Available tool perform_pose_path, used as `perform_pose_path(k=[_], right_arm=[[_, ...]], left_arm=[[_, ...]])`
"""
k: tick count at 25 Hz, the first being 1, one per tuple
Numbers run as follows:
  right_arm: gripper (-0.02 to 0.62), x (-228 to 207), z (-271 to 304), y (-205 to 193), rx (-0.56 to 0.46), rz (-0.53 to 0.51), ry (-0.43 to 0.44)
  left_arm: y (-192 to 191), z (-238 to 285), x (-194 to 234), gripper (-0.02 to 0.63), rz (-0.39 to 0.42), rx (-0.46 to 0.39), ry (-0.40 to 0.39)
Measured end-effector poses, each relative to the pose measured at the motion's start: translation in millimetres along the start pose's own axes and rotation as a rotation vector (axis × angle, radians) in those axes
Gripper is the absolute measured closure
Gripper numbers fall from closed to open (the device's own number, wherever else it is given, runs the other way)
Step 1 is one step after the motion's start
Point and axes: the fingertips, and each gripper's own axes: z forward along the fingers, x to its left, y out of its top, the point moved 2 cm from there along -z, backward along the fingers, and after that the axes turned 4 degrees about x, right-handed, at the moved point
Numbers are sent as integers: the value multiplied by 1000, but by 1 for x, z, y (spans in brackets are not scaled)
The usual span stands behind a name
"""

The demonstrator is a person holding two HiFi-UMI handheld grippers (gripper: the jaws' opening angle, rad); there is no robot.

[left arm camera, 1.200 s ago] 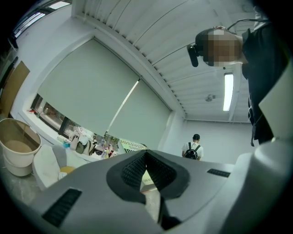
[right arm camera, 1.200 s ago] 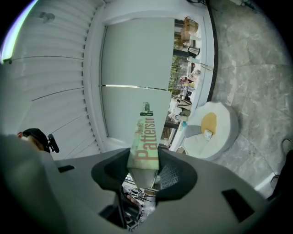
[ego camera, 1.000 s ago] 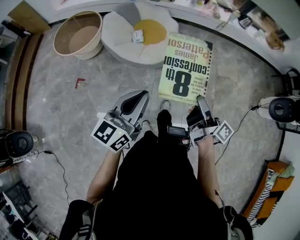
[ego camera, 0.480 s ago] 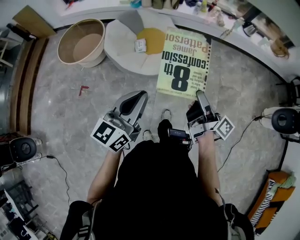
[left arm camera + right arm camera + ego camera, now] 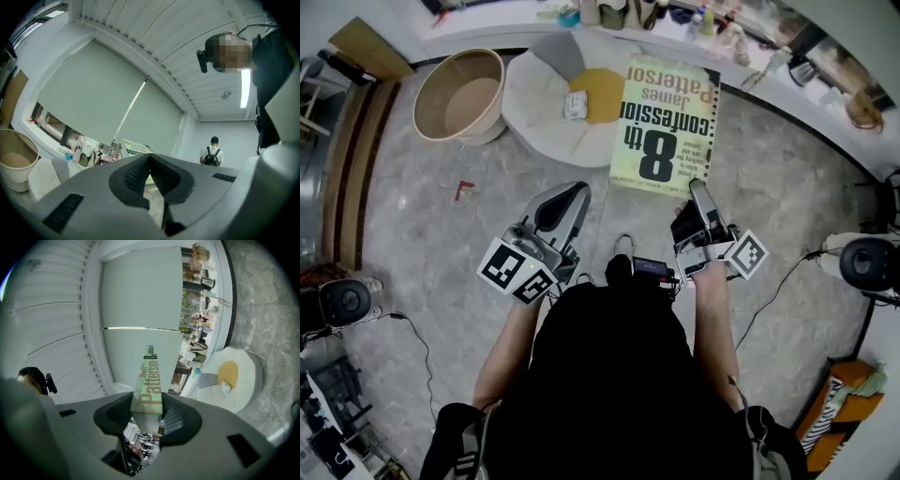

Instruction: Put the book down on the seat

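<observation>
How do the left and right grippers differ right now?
The right gripper is shut on the spine edge of the book. The left gripper has its jaws together on nothing. The right gripper is rolled onto its side, with the floor at the right edge of its view, while the left gripper sits nearer level. Both are held out in front of the person, over the grey floor and short of the seat.

On the cover of the book (image 5: 664, 127), upside down in the head view: "James Patterson" along the far edge, then "8th confession" in heavy black, the big "8" nearest the near edge. On the book's spine (image 5: 149, 383), in the right gripper view: "Patterson" in large reddish letters, a small "James" beside it, an "8" farther up. Small print beside the cover's "8" too fine to read.
</observation>
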Motion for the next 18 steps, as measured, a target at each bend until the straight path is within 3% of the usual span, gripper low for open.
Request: perform_pose_path(k=[18], right_arm=[[416, -9, -2, 12, 55, 19, 15]], left_arm=[[-12, -6, -6, 594, -33, -7, 125]])
